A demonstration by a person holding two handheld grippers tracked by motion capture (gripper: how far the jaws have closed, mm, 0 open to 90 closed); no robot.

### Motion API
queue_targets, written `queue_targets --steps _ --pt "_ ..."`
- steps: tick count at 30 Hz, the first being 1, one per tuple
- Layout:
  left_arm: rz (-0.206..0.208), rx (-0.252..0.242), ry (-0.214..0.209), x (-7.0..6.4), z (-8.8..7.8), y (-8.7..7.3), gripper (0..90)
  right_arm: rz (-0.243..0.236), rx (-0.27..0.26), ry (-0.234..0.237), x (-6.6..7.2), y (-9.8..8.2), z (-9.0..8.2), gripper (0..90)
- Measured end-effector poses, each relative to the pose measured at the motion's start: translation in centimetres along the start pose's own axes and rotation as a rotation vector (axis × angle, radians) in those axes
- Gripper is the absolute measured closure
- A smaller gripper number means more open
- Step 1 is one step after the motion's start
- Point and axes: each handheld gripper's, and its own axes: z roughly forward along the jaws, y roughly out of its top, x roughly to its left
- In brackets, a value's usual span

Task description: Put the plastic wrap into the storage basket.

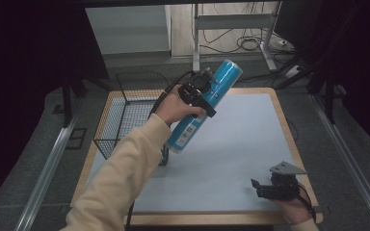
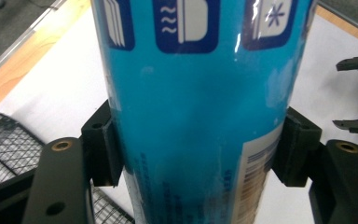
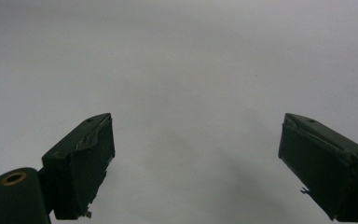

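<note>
A tall blue can (image 1: 207,103) with white icons and a label hangs tilted in the air over the table's left half, its top toward the far right. My left gripper (image 1: 198,94) is shut on its middle. In the left gripper view the blue can (image 2: 200,112) stands between the two black pads (image 2: 103,149), which press on its sides. My right gripper (image 1: 262,186) rests near the table's front right corner with its jaws wide apart. In the right gripper view the right gripper (image 3: 196,163) has nothing between its fingers, just the grey mat.
A black wire basket (image 1: 130,115) stands at the table's left edge, just below and left of the held can. The table (image 1: 250,144) has a pale grey mat and a wooden rim. Table legs and cables lie on the floor beyond.
</note>
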Motion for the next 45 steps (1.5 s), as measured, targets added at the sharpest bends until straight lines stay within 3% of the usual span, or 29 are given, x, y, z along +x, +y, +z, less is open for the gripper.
queue_targets --steps 15,19,23,27,37,45 --pt "-0.031 -0.017 0.027 1.8 -2.2 0.4 32.0 0.0 0.0 -0.003 0.0 0.0 0.1 10.7" --pt "-0.049 -0.046 0.047 2.4 -3.5 0.9 32.0 0.001 0.003 -0.002 -0.1 0.0 0.1 10.7" --pt "-0.049 -0.034 0.073 3.0 -3.8 0.8 32.0 0.0 -0.001 -0.004 -0.1 0.0 0.1 10.7" --pt "-0.07 -0.024 0.066 4.1 -3.8 0.3 32.0 0.004 -0.002 -0.005 -0.1 0.0 0.0 10.7" --pt "-0.145 -0.015 0.119 6.9 -3.6 -1.9 32.0 -0.001 0.002 -0.006 -0.1 0.0 0.1 10.7" --pt "-0.183 0.004 0.138 8.7 -2.7 -4.1 32.0 0.02 -0.02 -0.01 -0.1 0.0 -0.1 11.3"
